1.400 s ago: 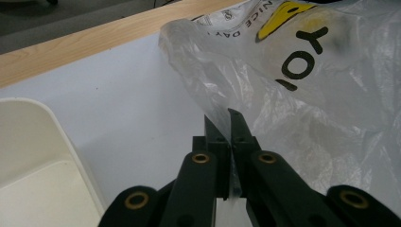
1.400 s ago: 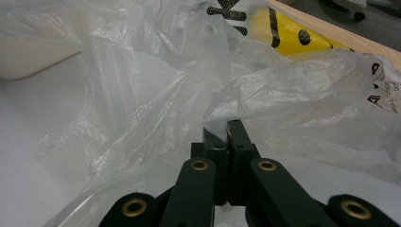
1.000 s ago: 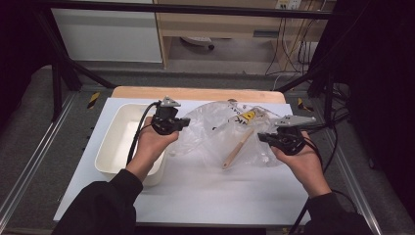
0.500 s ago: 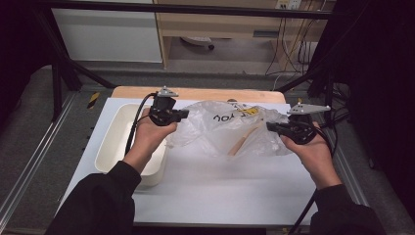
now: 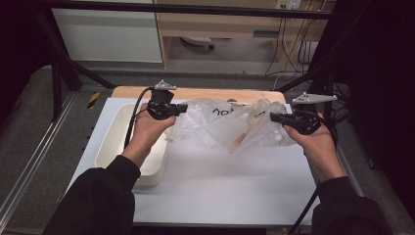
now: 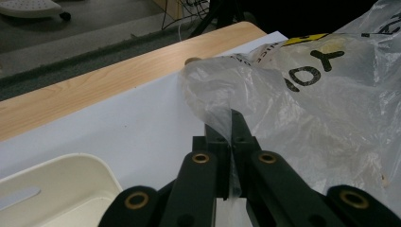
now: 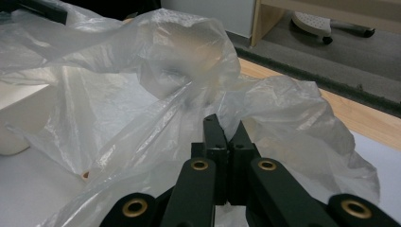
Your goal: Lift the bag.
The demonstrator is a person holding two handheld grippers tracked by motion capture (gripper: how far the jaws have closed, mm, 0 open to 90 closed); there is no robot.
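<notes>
Stretching between left tool (image 5: pixel 183 108) and right tool (image 5: pixel 272 117), pinched plastic bag (image 5: pixel 225 123).

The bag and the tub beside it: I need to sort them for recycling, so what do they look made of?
The bag looks like thin clear plastic film: see-through, crinkled, glossy, with black print. The tub seems to be rigid cream plastic with a matte finish, rounded moulded corners and a slot handle, though its exact material is uncertain.

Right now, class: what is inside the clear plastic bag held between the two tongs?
Inside the plastic bag a pale wooden stick-like utensil shows through the film. Its upper end is blurred by folds, so its exact kind is unclear. Crumpled folds hide any other contents.
</notes>
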